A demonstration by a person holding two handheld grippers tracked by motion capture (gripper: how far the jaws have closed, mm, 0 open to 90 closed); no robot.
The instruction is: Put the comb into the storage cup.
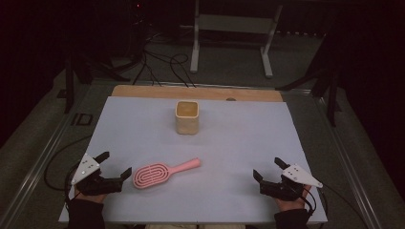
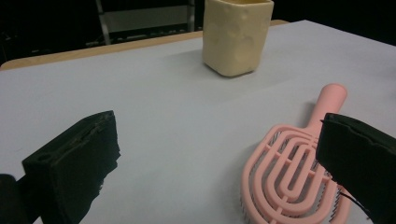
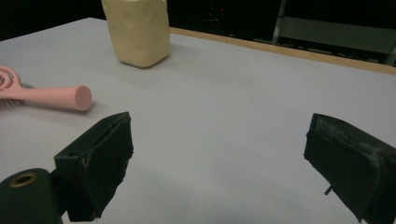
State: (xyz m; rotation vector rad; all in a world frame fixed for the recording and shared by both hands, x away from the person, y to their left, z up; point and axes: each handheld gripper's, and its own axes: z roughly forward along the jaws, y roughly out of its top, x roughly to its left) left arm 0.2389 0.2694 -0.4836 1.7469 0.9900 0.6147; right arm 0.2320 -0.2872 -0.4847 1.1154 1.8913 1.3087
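Pink hairbrush flat on the white sheet, near its front edge, just beside the left gripper; jaws released, holding nothing. Right gripper well apart, likewise released. Cream cup upright farther back, perhaps empty.

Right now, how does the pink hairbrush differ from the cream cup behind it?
The pink hairbrush lies flat on the table, while the cream cup stands upright. The brush is long, with an open slotted head and a thin handle; the cup is squat and boxy, with solid, slightly dimpled walls. The brush lies close beside the left claw; the cup stands farther back, apart from both claws. Both rest untouched on the same pale sheet.
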